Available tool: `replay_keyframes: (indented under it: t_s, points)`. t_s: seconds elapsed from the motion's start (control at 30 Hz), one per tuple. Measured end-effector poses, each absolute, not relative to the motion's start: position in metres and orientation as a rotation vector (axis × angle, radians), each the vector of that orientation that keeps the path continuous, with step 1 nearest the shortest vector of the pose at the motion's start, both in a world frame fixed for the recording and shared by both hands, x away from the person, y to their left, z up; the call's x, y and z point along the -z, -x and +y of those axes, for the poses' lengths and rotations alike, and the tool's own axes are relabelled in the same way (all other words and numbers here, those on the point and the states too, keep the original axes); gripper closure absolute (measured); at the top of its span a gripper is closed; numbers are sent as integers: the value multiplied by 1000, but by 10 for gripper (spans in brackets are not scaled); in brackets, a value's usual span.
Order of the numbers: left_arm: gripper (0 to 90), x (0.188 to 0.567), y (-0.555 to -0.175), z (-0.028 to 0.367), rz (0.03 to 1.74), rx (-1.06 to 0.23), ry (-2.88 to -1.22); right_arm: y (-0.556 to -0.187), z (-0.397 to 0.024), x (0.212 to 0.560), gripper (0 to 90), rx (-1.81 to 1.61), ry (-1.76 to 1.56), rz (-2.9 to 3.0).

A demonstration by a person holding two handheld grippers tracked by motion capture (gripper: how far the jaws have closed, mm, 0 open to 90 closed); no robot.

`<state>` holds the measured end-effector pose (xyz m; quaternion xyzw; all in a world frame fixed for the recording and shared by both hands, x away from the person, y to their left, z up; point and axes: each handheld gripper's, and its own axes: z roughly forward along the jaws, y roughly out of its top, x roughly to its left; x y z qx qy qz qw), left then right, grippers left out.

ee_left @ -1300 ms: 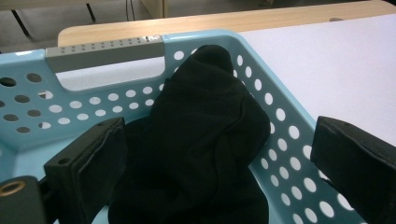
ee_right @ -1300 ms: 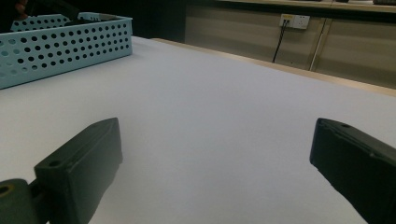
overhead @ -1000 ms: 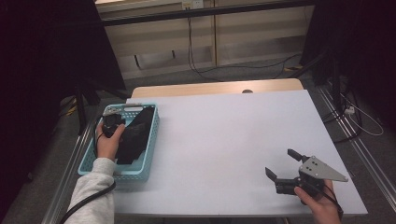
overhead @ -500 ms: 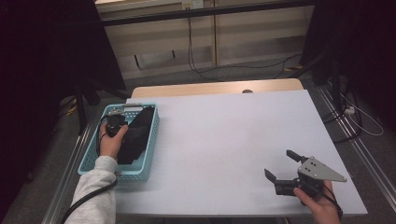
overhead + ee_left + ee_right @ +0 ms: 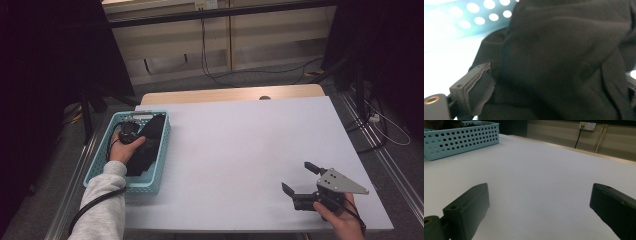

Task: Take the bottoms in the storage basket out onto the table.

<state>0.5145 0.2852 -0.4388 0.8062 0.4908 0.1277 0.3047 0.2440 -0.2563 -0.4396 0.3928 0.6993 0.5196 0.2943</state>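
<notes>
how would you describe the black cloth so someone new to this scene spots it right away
Start at the white table and go to its left edge, where a light blue perforated plastic basket sits. The black cloth lies bunched inside it, under the left gripper. It is the only soft, dark thing in the basket.

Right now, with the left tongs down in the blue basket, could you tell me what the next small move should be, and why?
Probably close the left tongs on the black cloth and lift it. The cloth fills the gap between the jaws, which look spread, and it lies inside the blue basket. The right tongs wait open over the bare table.
</notes>
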Motion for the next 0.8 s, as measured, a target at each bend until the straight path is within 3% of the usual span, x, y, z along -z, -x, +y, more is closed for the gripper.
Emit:
replay_keyframes:
  t_s: [0.27, 0.5, 0.63, 0.8]
  points:
    - [23, 447, -518, 279, 1277, -365, -2224, -244, -256, 440, 21, -1391, -1047, 1865]
    - [6, 450, -517, 281, 1321, -369, -2192, -243, -256, 440, 23, -1392, -1048, 1868]
    - [69, 449, -515, 282, 1313, -369, -2176, -243, -256, 440, 23, -1388, -1045, 1871]
    - [243, 443, -513, 281, 1311, -355, -2196, -243, -256, 440, 24, -1390, -1045, 1873]
